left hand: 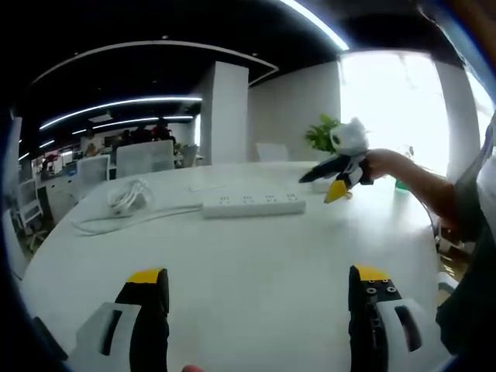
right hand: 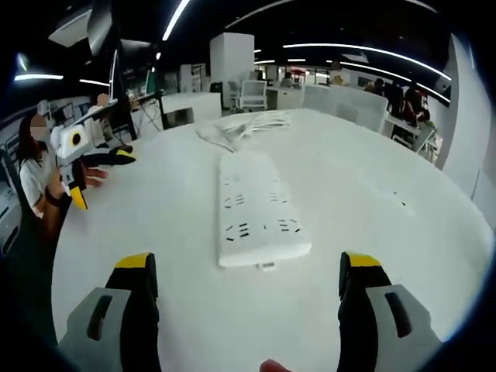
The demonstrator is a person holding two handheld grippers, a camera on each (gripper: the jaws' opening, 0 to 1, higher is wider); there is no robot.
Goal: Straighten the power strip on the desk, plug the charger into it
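Note:
A white power strip [left hand: 253, 204] lies across the middle of the round white table [left hand: 256, 271]; in the right gripper view the power strip [right hand: 252, 209] runs lengthwise away from me, sockets up. Its white cable is coiled in a bundle [left hand: 128, 195] at the far end, and the same bundle [right hand: 244, 124] sits beyond the strip; I cannot pick out a charger in it. My left gripper [left hand: 260, 283] hovers open over bare tabletop, well short of the strip. My right gripper [right hand: 248, 265] is open just before the strip's near end. Each gripper shows in the other's view: right gripper [left hand: 319, 187], left gripper [right hand: 101, 177].
A person's hand and sleeve [left hand: 434, 190] hold the right gripper at the table's right edge. A potted plant [left hand: 322, 133] stands behind it. White chairs [left hand: 143, 157] and office desks ring the table's far side. A small faint white item [right hand: 391, 194] lies right of the strip.

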